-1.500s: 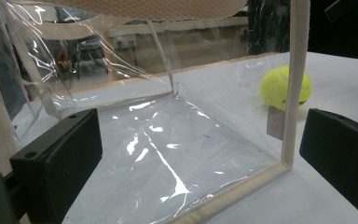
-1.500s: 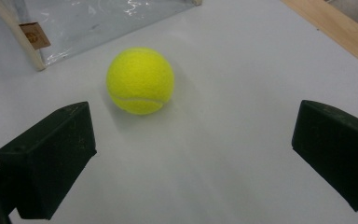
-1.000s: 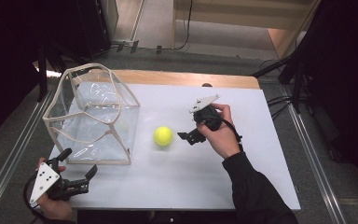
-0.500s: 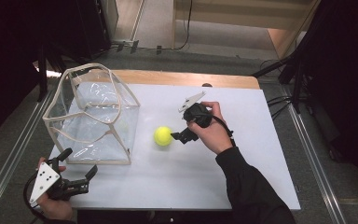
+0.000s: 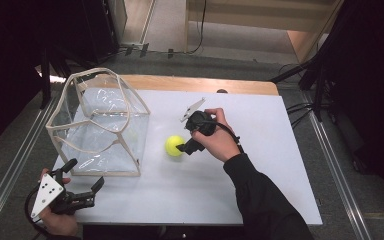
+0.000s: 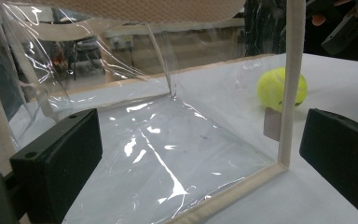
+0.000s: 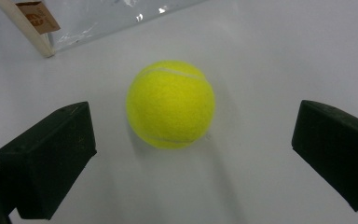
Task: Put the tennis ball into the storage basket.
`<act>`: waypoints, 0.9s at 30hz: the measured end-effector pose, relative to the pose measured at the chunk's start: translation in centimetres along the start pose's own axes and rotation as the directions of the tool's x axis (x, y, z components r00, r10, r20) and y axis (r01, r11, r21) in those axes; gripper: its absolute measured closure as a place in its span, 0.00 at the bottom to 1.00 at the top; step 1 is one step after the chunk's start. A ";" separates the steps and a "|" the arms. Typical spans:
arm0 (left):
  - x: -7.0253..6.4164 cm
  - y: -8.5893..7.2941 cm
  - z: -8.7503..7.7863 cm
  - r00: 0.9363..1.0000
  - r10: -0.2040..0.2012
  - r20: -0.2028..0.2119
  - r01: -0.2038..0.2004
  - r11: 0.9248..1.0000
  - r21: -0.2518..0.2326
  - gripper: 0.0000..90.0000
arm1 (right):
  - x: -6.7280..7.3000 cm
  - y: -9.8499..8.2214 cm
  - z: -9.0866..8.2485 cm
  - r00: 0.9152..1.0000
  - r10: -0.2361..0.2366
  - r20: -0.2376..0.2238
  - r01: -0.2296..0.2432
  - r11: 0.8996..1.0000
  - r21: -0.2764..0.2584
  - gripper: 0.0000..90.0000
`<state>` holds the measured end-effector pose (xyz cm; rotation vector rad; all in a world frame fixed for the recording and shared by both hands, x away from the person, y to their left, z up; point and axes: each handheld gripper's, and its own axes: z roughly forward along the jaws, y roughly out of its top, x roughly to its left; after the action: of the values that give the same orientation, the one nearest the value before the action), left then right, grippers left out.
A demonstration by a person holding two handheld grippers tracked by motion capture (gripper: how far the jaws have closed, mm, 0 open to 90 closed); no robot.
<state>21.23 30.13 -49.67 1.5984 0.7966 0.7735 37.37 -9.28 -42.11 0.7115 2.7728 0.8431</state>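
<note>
Ball could roll before the tongs close

While the left gripper (image 5: pixel 82 194) waits at the near table edge, jaws spread wide on nothing, the risk sits farther out: the right gripper (image 7: pixel 191 154), also wide, straddles the tennis ball (image 7: pixel 170 103), and one jaw touching first could send it rolling across the white table (image 5: pixel 260 190). Fuzzy yellow-green, white seam, it rests just beside the clear bag (image 5: pixel 100 125)

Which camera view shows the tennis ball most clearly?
The right gripper view: the tennis ball lies large and unblocked on the white table, between the open jaws. In the high view it is small beside the right gripper. In the left gripper view, a beige edge of the clear bag partly covers it.
</note>
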 end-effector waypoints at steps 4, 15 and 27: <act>0.0 0.0 0.0 1.000 0.000 0.001 0.000 1.000 -0.002 0.00 | 0.1 0.4 0.5 1.000 0.002 -0.008 -0.002 1.000 0.026 0.00; 0.0 0.0 0.0 1.000 0.001 0.004 -0.001 1.000 0.001 0.00 | 0.4 0.7 2.0 1.000 -0.008 -0.025 0.010 0.996 0.086 0.00; 0.0 0.0 0.0 1.000 0.005 0.006 -0.005 1.000 0.005 0.00 | 0.6 1.1 3.7 0.998 -0.003 -0.055 0.011 0.990 0.142 0.00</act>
<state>21.22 30.13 -49.64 1.6072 0.7912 0.7699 38.28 -6.42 -44.59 0.7112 2.9056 0.6789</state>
